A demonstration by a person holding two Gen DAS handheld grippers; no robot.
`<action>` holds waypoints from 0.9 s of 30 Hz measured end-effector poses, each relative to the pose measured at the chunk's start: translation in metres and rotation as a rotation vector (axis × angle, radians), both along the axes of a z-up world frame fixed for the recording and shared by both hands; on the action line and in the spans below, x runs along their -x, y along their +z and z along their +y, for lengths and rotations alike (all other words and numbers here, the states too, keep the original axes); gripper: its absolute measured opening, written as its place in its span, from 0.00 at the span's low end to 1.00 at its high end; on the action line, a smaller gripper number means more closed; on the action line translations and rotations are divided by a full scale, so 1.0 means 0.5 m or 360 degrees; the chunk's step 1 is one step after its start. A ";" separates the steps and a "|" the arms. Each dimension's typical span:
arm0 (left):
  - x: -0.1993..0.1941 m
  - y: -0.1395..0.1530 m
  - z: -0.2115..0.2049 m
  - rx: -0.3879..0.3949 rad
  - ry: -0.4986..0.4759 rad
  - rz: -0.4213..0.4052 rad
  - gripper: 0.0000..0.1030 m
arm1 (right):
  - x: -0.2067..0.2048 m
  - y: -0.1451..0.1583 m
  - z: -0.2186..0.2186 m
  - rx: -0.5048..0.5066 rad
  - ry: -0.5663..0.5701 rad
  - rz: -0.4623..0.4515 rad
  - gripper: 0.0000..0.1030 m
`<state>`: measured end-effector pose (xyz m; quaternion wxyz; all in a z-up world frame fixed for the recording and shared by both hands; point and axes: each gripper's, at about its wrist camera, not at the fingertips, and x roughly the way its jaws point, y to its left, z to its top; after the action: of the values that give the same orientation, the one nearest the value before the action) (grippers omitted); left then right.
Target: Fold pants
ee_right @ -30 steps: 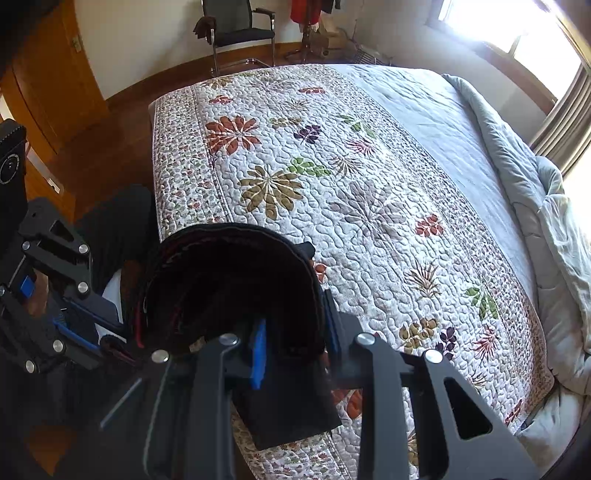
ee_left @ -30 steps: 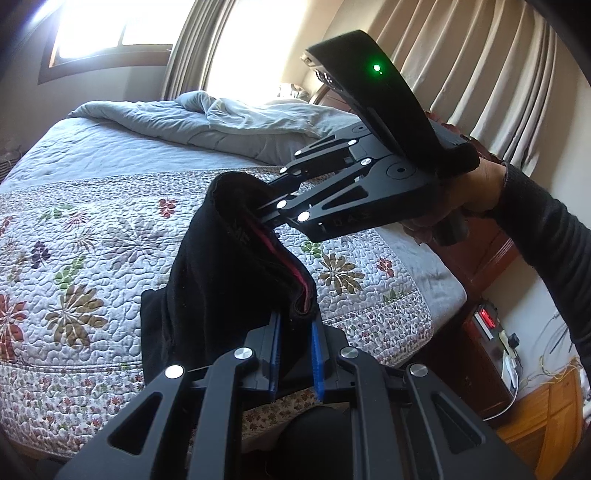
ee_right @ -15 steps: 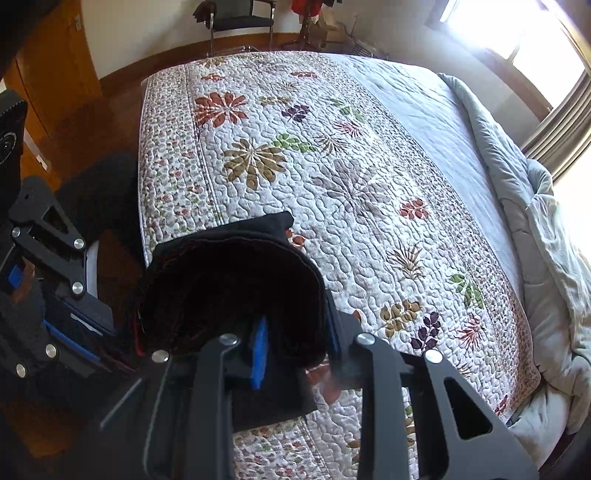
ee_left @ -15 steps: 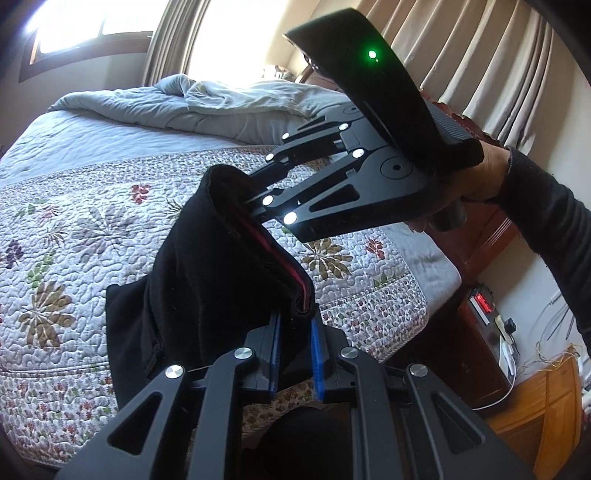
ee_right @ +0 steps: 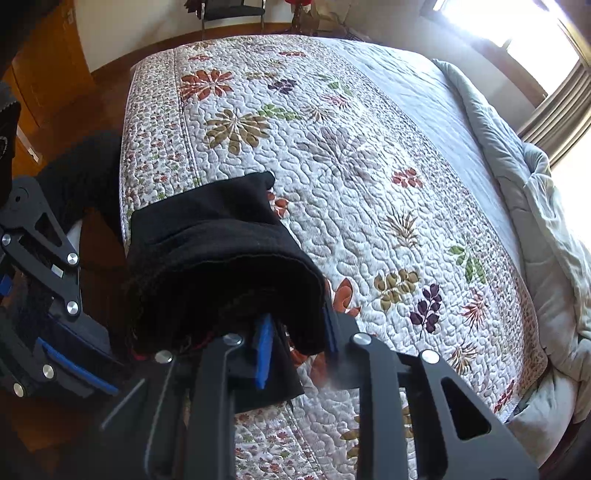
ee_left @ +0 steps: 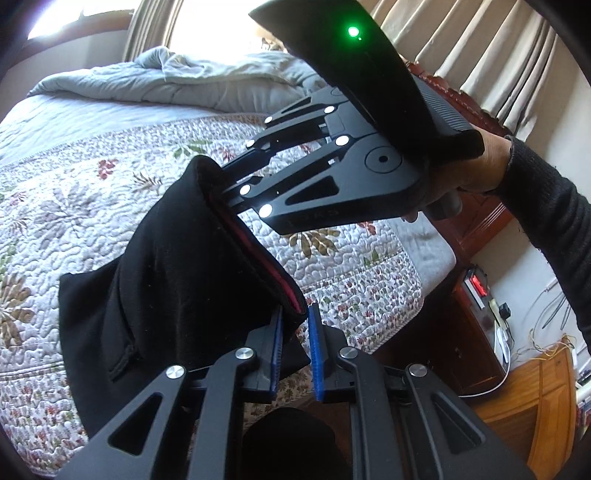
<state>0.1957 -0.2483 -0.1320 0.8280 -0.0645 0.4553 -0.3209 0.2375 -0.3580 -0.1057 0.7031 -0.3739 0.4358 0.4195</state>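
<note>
Black pants (ee_left: pixel 166 280) with a red inner waistband hang between both grippers above the bed's near edge. My left gripper (ee_left: pixel 295 321) is shut on one corner of the waistband. My right gripper (ee_right: pixel 295 332) is shut on the other corner; it also shows in the left wrist view (ee_left: pixel 221 181), its fingertips buried in the cloth. The pants (ee_right: pixel 218 251) drape down, and their lower part lies on the floral quilt (ee_right: pixel 369 166). The left gripper shows at the left edge of the right wrist view (ee_right: pixel 74 365).
A rumpled grey duvet (ee_left: pixel 207 81) lies at the head of the bed. A dark wooden nightstand (ee_left: pixel 476 325) with a red-lit device stands beside the bed, with curtains behind. A chair (ee_right: pixel 232 11) stands beyond the bed's foot on the wooden floor.
Both grippers have carried the pants forward over the quilt. More of the black cloth now rests on the bed. Both grips are unchanged.
</note>
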 end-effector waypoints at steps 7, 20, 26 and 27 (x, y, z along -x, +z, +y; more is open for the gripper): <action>-0.027 -0.062 -0.044 -0.0017 -0.0065 0.0100 0.13 | -0.010 -0.060 -0.043 0.0013 -0.0019 0.0023 0.21; -0.047 -0.180 -0.102 -0.0076 -0.0144 0.0274 0.12 | -0.026 -0.177 -0.123 -0.0034 -0.0164 0.0128 0.22; -0.047 -0.204 -0.102 -0.0117 -0.0146 0.0302 0.12 | -0.023 -0.206 -0.146 -0.0055 -0.0241 0.0126 0.23; -0.047 -0.205 -0.104 -0.0122 -0.0146 0.0302 0.12 | -0.022 -0.210 -0.151 -0.0061 -0.0264 0.0124 0.23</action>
<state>0.2194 -0.3003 -0.2345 0.7675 -0.0419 0.5461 -0.3331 0.2487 -0.4336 -0.2108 0.7250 -0.3065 0.4841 0.3822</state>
